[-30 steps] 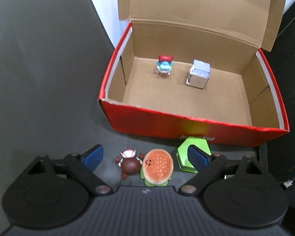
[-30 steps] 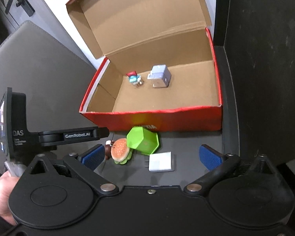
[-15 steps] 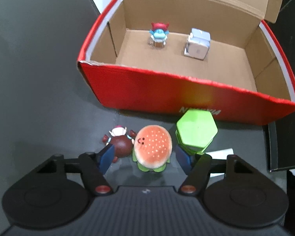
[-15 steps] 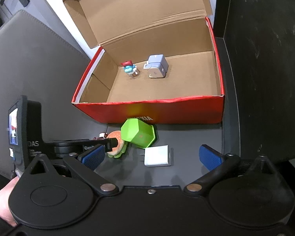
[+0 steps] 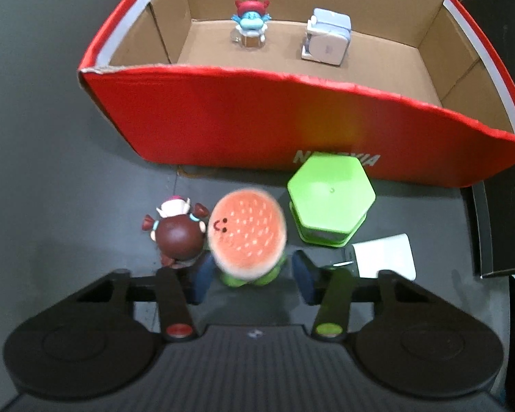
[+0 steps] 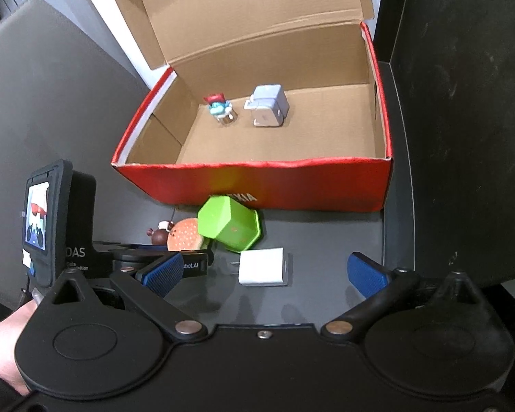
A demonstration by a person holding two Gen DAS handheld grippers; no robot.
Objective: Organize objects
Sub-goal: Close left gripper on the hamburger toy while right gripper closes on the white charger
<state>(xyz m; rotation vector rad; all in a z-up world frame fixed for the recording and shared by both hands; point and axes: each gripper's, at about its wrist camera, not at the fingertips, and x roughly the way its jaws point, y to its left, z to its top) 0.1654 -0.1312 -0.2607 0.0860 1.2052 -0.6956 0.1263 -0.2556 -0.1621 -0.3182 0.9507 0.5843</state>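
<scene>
A: Left claw (image 5: 251, 276)?
B: I've been closing it; pads flank the burger toy (image 5: 246, 237) base on the bench (image 5: 68, 189). Contact? Can't tell.
A: Right claw (image 6: 265, 271)?
B: Spread wide, white charger (image 6: 262, 267) between, untouched. Both sit before the red box (image 6: 274, 187).

The box (image 6: 257, 185) is corrugated cardboard: raw, matt brown inside, smooth red printed paper outside with a faint sheen. In front of it, the burger toy (image 5: 246, 230) looks soft and slightly fuzzy, like foam or plush. The doll (image 5: 178, 231) beside the burger has a glossy hard plastic head. The green hexagonal case (image 5: 331, 199) is smooth satin plastic, the white charger (image 6: 262, 267) smooth matt plastic. All rest on a dark matt tabletop (image 6: 326, 237). Inside the box, the blue figure (image 5: 250, 22) and pale cube (image 5: 328, 39) look like shiny plastic.
</scene>
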